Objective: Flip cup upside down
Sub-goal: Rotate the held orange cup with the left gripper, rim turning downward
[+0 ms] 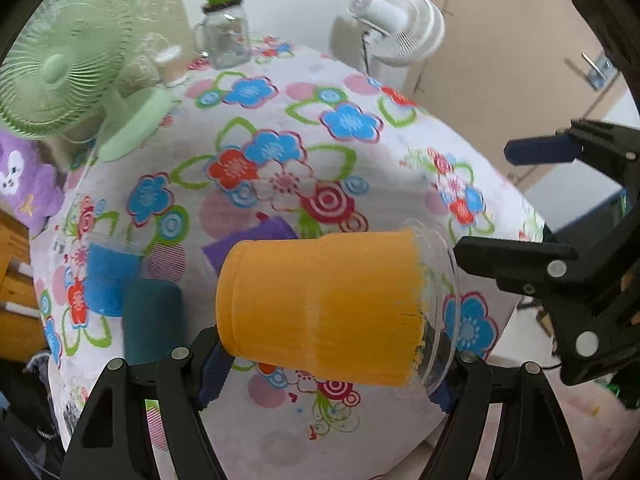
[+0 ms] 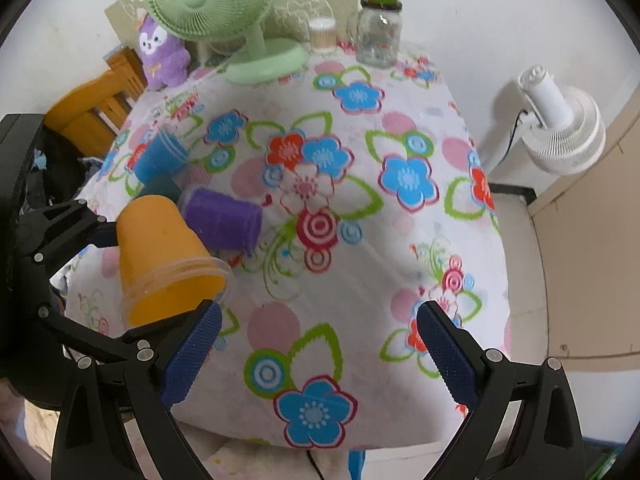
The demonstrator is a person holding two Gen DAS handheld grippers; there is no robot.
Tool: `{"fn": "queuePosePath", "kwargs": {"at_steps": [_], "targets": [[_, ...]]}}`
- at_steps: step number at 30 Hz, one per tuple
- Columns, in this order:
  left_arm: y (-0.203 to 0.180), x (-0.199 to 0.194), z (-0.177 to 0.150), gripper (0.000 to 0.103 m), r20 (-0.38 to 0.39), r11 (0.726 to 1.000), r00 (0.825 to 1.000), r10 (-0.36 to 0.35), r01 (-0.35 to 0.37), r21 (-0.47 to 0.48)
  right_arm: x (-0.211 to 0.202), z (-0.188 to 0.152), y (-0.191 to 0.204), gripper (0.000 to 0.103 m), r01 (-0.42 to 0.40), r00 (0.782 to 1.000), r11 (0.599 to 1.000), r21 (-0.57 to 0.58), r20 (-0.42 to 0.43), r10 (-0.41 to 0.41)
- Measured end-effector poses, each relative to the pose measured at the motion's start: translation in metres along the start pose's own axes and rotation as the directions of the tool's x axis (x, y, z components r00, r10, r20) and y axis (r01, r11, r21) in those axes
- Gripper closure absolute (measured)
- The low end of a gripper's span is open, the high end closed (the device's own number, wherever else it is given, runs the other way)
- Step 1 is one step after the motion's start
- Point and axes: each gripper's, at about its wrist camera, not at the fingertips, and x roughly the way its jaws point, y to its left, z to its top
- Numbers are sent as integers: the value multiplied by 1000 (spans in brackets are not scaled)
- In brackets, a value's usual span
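My left gripper (image 1: 328, 376) is shut on an orange cup (image 1: 320, 304) and holds it on its side above the flowered table, base to the left and clear rim to the right. In the right wrist view the same orange cup (image 2: 164, 256) hangs tilted, mouth down and toward me, between the left gripper's fingers (image 2: 104, 236). My right gripper (image 2: 318, 344) is open and empty above the table's near part; it also shows at the right of the left wrist view (image 1: 532, 200).
A purple cup (image 2: 222, 220) lies on its side, with a blue cup (image 2: 160, 156) and a dark teal cup (image 1: 152, 320) close by. A green fan (image 2: 216, 8), a glass jar (image 2: 378, 36) and a plush toy (image 2: 162, 54) stand at the back. A white fan (image 2: 560, 128) stands beyond the tablecloth's (image 2: 360, 272) right edge.
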Motion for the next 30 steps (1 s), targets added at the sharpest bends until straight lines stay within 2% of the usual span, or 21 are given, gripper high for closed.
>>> {"fn": "queuePosePath", "kwargs": {"at_steps": [5,9,11,18,25,30], "targets": [[-13,26,-11,23,-18,995,999,-37,38,94,21,-15,-4,3,20,998,1000,5,-66,-20],[-25,48,-16,23,-13,978,1000,5,-2,206,39,-28,-8,3,38,993,999,2,-116,-38],[-25,58,-16,23,-21,973,1000,-1,6,231,49,-32,-10,3,46,989,999,5,-142,-44],[-29,80,-18,23,-39,961,998,-48,57,272,70,-36,-8,3,23,983,1000,-4,-183,-23],[-26,95,-18,23,-53,962,992,-111,121,243,87,-36,-8,3,8,977,1000,-8,-214,-9],[-23,97,-16,18,-67,972,994,-92,104,212,92,-35,-9,3,2,972,1000,-16,-234,-5]]}}
